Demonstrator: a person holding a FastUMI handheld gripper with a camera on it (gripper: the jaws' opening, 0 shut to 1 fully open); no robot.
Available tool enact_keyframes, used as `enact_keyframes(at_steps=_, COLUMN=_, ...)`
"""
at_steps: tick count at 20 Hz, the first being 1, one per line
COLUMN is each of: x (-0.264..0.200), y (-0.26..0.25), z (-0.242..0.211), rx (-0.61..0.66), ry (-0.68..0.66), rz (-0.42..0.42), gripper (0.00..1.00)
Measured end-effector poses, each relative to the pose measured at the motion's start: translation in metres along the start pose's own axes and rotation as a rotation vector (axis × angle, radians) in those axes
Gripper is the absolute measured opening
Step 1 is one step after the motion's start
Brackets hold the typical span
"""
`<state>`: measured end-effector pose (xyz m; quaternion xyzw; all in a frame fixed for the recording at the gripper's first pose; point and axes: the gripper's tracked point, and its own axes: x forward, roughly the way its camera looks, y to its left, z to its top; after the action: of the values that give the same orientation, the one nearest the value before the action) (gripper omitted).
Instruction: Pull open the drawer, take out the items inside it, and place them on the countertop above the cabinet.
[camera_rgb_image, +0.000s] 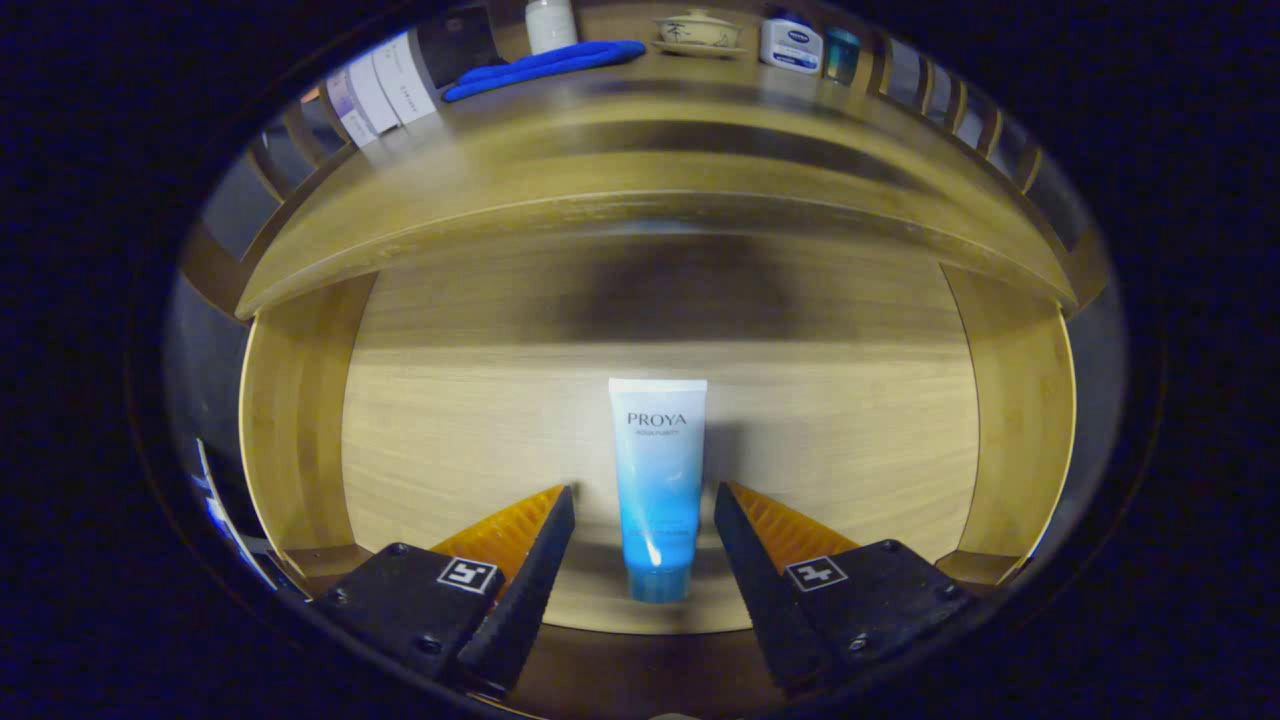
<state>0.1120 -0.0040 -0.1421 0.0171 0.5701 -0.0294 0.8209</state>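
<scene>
The wooden drawer (300, 420) stands pulled open below me, and I look down into it. A blue-and-white tube (657, 480) lies flat on the drawer's floor, cap end toward me. My gripper (645, 492) is open, with one finger on each side of the tube's lower half. A small gap remains on both sides, so neither finger touches the tube. The countertop (640, 170) of the cabinet curves across above the drawer's far edge.
On the countertop lie a blue cloth-like item (545, 66), a white bottle (550, 24), a lidded ceramic cup (700, 32), a white-and-blue jar (791, 45), a teal cup (842, 55) and a labelled bottle lying on its side (385, 90). Wooden rails edge the counter.
</scene>
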Motion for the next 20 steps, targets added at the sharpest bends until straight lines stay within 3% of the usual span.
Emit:
enact_keyframes(at_steps=8, x=0.007, y=-0.005, z=-0.003, rx=0.036, ry=0.024, rz=-0.016, gripper=0.50)
enact_keyframes(at_steps=14, x=-0.005, y=0.000, z=-0.005, rx=0.021, ry=-0.015, rz=0.035, gripper=0.43)
enact_keyframes(at_steps=20, x=-0.038, y=0.001, z=-0.007, rx=-0.003, ry=-0.056, rz=0.059, gripper=0.43)
